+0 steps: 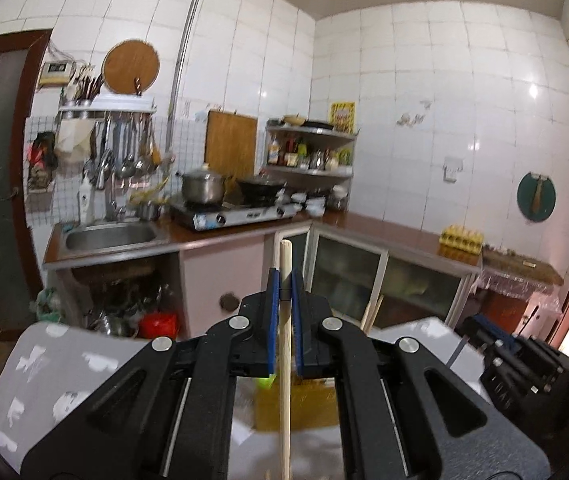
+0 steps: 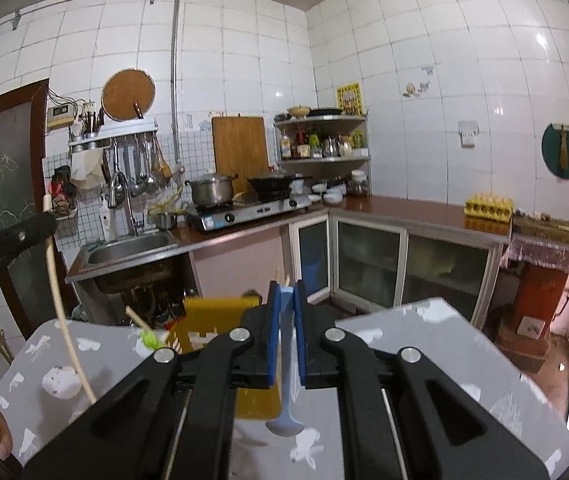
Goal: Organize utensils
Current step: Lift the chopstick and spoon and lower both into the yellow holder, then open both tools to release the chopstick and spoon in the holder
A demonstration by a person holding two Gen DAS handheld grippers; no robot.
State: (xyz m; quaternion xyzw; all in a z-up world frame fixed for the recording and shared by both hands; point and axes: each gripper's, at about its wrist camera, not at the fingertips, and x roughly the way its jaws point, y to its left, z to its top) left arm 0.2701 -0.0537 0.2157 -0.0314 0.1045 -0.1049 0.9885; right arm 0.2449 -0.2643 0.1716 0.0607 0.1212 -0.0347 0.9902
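Note:
My left gripper [image 1: 283, 280] is shut on a pale wooden chopstick [image 1: 285, 360] that stands upright between the blue pads, high above the grey patterned table [image 1: 44, 368]. It also shows at the left of the right wrist view [image 2: 69, 340]. My right gripper [image 2: 287, 292] is shut on a light blue spoon [image 2: 285, 412], bowl hanging down over the table. A yellow utensil holder [image 2: 208, 320] stands on the table behind both grippers, with another chopstick [image 2: 140, 322] and a green-tipped item [image 2: 149, 339] beside it.
The right gripper's black body [image 1: 524, 364] shows at the right of the left wrist view. Beyond the table are a sink [image 2: 132, 246], a gas stove with pots [image 2: 244, 210], glass-door cabinets [image 2: 368, 264] and an egg tray [image 2: 488, 208] on the counter.

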